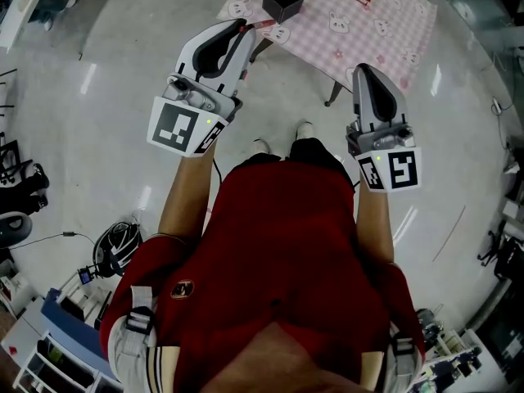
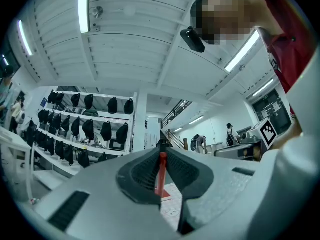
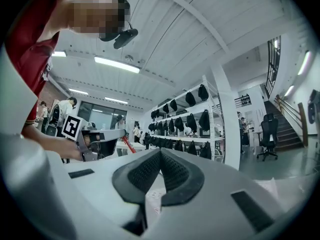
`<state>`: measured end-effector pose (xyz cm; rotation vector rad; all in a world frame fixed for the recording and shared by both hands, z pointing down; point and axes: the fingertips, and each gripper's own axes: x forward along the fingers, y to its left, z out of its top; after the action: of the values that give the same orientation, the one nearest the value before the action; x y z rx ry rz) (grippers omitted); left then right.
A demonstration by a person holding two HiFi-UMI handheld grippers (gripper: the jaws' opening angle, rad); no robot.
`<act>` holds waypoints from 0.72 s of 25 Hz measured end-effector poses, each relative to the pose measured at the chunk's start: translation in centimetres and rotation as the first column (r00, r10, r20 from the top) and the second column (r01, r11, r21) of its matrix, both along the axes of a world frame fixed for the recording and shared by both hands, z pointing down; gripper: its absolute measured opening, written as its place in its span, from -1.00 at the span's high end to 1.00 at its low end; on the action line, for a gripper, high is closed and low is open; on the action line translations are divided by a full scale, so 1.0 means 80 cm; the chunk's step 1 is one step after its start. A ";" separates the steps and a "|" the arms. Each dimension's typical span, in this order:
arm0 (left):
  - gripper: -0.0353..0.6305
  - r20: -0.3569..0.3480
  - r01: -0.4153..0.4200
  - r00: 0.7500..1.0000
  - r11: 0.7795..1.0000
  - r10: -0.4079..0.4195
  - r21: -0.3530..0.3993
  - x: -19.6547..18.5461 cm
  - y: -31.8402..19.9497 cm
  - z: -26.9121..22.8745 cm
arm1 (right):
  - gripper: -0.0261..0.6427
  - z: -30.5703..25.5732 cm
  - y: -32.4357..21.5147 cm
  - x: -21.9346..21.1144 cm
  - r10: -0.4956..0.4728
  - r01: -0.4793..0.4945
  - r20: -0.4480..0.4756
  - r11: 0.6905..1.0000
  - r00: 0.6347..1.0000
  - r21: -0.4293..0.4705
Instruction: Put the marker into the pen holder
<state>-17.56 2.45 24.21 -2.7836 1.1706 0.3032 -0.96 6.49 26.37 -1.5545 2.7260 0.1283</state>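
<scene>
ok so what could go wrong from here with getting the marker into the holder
1. The left gripper only pinches the thin red marker between its pads, so it may pivot or slip if it meets the rim.
2. The black pen holder stands near the edge of the pink table; a sideways knock could push it off.
3. The right gripper is shut and empty, away from the holder, so nothing steadies it.

Head view looks down; 2 gripper views tilt up, sharing shelves (image 2: pixel 85 126).

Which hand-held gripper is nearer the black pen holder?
Left. The left hand-held gripper, holding the marker, is close beside the pen holder; the right hand-held gripper hangs farther off.
</scene>
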 end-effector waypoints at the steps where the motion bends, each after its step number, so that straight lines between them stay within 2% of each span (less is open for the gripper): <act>1: 0.76 0.001 0.001 1.000 1.000 -0.001 0.000 0.001 -0.003 0.002 | 0.93 0.001 -0.003 0.000 -0.002 0.002 0.000 1.000 1.000 0.000; 8: 0.75 0.018 0.028 0.999 1.000 -0.028 -0.008 0.018 -0.032 0.012 | 0.93 0.016 -0.035 0.013 -0.035 0.035 0.020 0.999 0.999 -0.010; 18: 0.75 0.066 0.096 0.993 0.994 -0.093 -0.053 0.063 -0.108 0.042 | 0.93 0.027 -0.117 0.051 -0.119 0.120 0.055 0.993 0.991 -0.018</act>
<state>-12.54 -6.19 27.56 -2.7517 1.3104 0.1740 3.10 -2.88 28.53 -1.3737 2.7786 0.0561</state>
